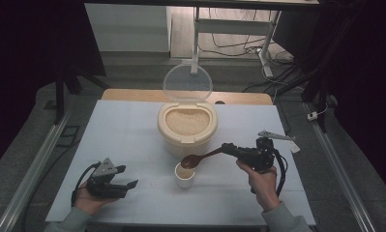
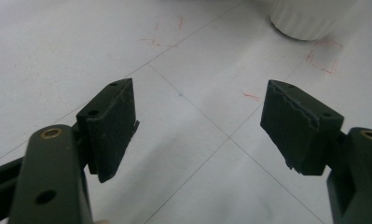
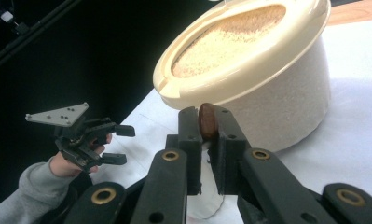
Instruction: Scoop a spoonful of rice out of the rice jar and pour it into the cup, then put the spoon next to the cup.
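A cream grain container (image 1: 186, 128) stands mid-table with its clear lid (image 1: 187, 82) tipped back, full of pale grain (image 3: 230, 37). In front of it sits a small white cup (image 1: 184, 176) holding some grain. My right gripper (image 1: 225, 148) is shut on the handle of a brown wooden spoon (image 1: 200, 158), whose bowl hovers over the cup's rim. In the right gripper view the spoon handle (image 3: 207, 120) is pinched between the black jaws, with the cup (image 3: 204, 200) below them. My left gripper (image 1: 127, 176) rests open at the front left, nothing between its pads (image 2: 113, 126).
The white table top (image 1: 132, 130) carries thin lines and red marks (image 2: 326, 58). The cup's base (image 2: 309, 18) lies just beyond the left jaws. A wooden strip (image 1: 132, 94) runs behind the table. Desk legs and cables (image 1: 258, 43) stand farther back.
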The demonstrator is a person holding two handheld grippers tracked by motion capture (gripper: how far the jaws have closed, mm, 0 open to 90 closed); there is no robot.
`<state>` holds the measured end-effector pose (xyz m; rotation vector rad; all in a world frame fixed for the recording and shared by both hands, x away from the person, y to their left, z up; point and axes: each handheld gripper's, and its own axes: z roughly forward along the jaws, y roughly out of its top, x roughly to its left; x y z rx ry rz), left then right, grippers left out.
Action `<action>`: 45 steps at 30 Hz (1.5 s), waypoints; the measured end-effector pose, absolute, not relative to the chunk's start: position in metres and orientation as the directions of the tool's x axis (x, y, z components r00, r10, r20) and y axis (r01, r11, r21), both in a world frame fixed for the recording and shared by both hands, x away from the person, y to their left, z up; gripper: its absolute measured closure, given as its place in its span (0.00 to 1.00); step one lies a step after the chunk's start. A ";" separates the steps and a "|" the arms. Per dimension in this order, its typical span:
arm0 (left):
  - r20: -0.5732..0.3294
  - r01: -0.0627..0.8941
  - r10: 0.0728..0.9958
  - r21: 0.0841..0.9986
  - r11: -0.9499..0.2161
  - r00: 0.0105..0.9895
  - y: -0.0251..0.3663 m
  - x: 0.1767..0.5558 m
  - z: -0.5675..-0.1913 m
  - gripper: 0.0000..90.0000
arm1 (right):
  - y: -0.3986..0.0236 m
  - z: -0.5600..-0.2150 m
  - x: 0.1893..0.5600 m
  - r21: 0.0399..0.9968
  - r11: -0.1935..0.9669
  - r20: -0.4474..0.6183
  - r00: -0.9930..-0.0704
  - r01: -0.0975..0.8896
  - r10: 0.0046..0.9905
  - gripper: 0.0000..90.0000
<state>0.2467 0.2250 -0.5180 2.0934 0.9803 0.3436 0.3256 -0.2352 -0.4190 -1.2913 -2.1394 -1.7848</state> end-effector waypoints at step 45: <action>-0.075 0.530 0.743 0.748 -0.399 0.665 0.223 0.249 -0.518 0.29 | -0.295 -0.427 0.322 0.690 0.149 0.535 -0.638 0.708 0.554 0.93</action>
